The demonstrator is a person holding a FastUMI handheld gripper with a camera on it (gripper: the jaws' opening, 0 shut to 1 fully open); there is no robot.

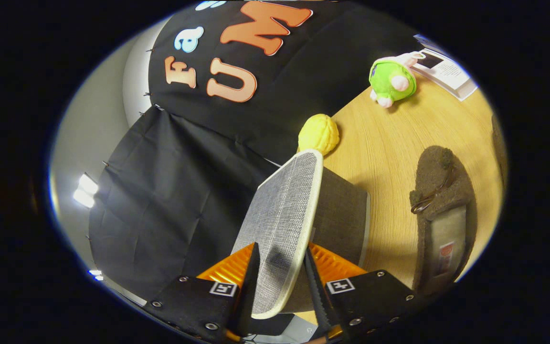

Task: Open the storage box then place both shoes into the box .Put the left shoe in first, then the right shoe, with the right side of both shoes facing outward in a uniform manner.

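Observation:
My gripper [282, 279] is shut on the storage box's lid [282, 215], a grey woven panel with a cream rim. Both black fingers [251, 277] press on its near end, and the lid stands swung up on edge, reaching forward beyond them. Behind the lid sits the dark grey body of the box [344, 215] on the wooden table [385, 143]. One brown felt shoe [442, 210] with a pale insole lies on the table to the right of the box, its opening towards me. The inside of the box is hidden by the lid.
A yellow ball-like toy [319, 134] lies just past the lid's far tip at the table's edge. A green and pink plush toy [392, 80] and a white booklet [447, 69] sit farther back. The view is strongly tilted.

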